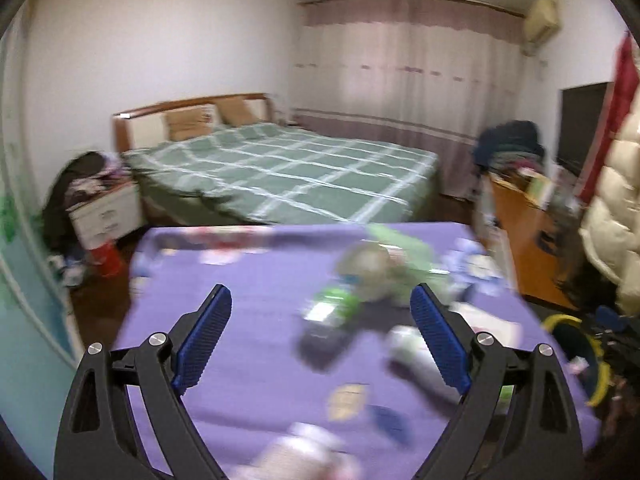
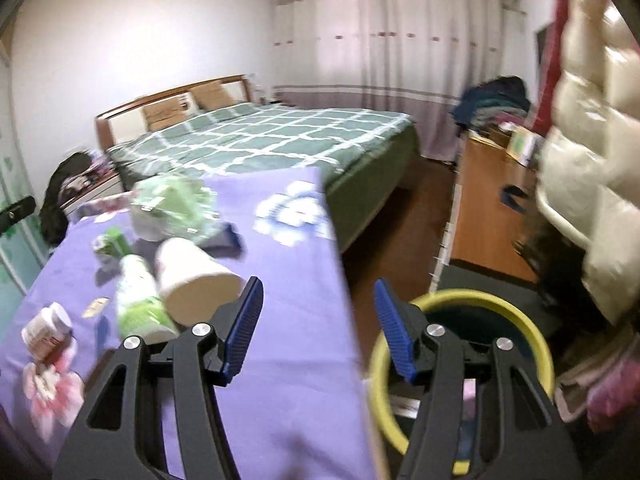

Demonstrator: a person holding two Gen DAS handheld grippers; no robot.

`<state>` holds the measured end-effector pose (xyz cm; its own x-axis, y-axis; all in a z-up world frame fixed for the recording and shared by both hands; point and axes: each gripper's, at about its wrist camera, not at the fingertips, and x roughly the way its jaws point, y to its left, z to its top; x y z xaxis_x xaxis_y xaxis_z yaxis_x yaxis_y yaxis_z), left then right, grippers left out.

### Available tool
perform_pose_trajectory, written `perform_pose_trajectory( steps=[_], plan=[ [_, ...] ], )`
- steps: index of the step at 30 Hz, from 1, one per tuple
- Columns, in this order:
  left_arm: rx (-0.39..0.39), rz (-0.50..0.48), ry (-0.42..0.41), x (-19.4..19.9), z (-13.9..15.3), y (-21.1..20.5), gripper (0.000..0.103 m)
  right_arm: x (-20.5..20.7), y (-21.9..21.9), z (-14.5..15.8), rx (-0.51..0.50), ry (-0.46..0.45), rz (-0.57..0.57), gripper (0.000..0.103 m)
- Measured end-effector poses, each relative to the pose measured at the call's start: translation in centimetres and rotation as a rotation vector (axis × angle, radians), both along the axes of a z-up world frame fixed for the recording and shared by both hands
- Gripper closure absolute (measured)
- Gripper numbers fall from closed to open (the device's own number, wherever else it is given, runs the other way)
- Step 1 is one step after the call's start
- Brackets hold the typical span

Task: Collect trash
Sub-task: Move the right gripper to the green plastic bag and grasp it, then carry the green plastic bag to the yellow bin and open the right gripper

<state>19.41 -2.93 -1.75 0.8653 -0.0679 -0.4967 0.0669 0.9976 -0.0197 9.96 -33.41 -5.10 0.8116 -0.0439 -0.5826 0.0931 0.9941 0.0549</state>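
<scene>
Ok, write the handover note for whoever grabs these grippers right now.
Left gripper: open, empty, above the purple table.
Right gripper: open, empty, over the table edge beside the yellow-rimmed bin.
On the table: paper cup lying on its side, green-labelled bottle, small jar, green wrappers.
Done: something already lies in the bin.
Left: all of the above into the bin.

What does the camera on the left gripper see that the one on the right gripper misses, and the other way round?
Only the left view shows the red container on the floor by the white nightstand.

Only the right view shows the brown-labelled jar and the pink flower print on the cloth.

Both show the green checked bed, the purple cloth, the pale paper cup, the green-labelled bottle and the yellow-rimmed bin. Each gripper, left and right, is open and empty.
</scene>
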Motion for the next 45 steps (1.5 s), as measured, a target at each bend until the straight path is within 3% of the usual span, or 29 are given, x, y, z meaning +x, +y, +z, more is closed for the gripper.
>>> perform_pose_trajectory(
  steps=[9,13,19,30,31,32,37,45],
  plan=[
    [0.038,0.174,0.002,5.9,-2.9,8.6,0.013,6.7,7.7,1.6,0.005,-0.004,0.195,0.048],
    [-0.010,0.213,0.031,7.7,-5.2,10.9,0.013,9.6,10.8,1.1,-0.017,0.036,0.273,0.048],
    [-0.022,0.233,0.065,8.8,-7.3,11.7,0.013,13.3,13.3,-0.3,-0.066,0.110,0.313,0.048],
    [-0.044,0.258,0.044,7.9,-7.1,11.9,0.012,17.0,15.0,-1.6,-0.130,0.208,0.325,0.045],
    [-0.040,0.257,0.043,7.9,-7.1,11.7,0.012,17.2,14.8,-1.5,-0.123,0.215,0.327,0.046],
    [-0.037,0.257,0.042,7.8,-7.0,11.6,0.012,17.4,14.8,-1.6,-0.114,0.221,0.329,0.056],
    [-0.024,0.246,0.038,7.4,-6.9,11.0,0.012,17.2,14.2,-1.4,-0.066,0.212,0.328,0.083],
    [-0.018,0.238,0.041,7.2,-6.8,10.5,0.012,15.4,12.8,0.3,0.001,0.141,0.314,0.088]
  ],
)
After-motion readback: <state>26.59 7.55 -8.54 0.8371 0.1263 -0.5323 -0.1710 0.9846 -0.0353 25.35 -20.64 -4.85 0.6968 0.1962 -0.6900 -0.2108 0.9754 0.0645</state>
